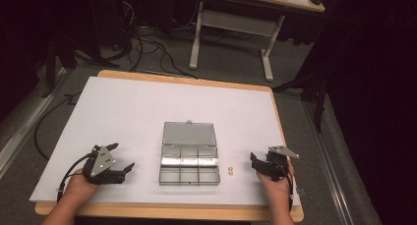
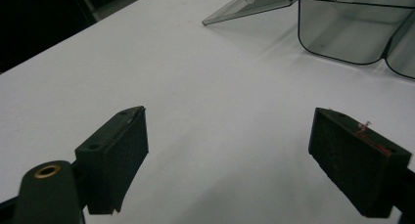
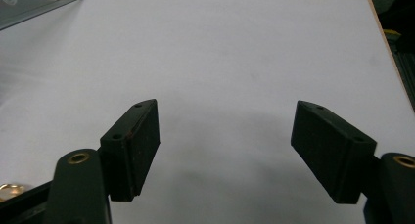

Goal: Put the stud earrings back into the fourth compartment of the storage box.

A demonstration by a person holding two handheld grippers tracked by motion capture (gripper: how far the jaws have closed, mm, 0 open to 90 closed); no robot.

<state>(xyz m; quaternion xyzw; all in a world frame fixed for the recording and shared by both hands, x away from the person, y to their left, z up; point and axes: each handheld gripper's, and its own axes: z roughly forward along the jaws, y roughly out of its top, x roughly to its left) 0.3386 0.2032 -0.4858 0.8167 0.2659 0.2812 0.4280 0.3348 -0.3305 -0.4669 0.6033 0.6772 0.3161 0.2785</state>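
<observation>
A clear plastic compartment box [image 1: 189,164] lies open in the middle of the white sheet, its lid [image 1: 189,134] folded back flat behind it. Two small brass pieces [image 1: 230,170] rest on the sheet just right of the box. My left gripper [image 1: 122,157] sits low at the front left, open, with bare sheet between its jaws; its own view shows the box [image 2: 350,31] ahead to the right. My right gripper [image 1: 259,162] rests at the front right, open and empty. A brass piece [image 3: 9,190] peeks in at the lower left of the right gripper view.
The white sheet [image 1: 147,107] covers a wooden table [image 1: 172,212] whose edge runs close in front of both hands. Beyond the table stand a white desk frame [image 1: 231,33] and loose cables [image 1: 147,48] on the floor.
</observation>
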